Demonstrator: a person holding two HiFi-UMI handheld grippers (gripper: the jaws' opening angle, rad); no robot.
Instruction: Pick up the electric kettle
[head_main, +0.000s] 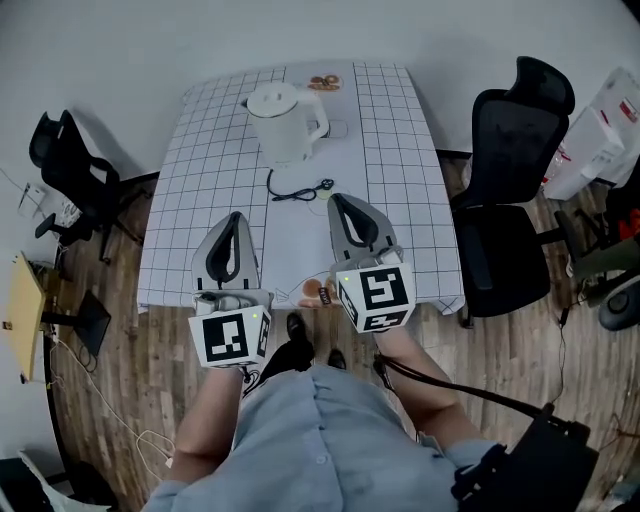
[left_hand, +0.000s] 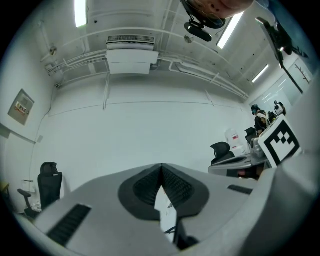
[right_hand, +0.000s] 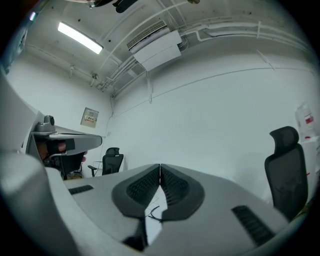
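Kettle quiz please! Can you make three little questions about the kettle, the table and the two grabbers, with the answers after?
1. True or false: the right gripper is holding the electric kettle.
2. What lies on the checked table between the kettle and the grippers? A) a black cord B) a spoon C) a cup
3. Fill in: the left gripper has its jaws ____ (apart or together).
Key: 1 false, it is shut on nothing and is short of the kettle. 2 A. 3 together.
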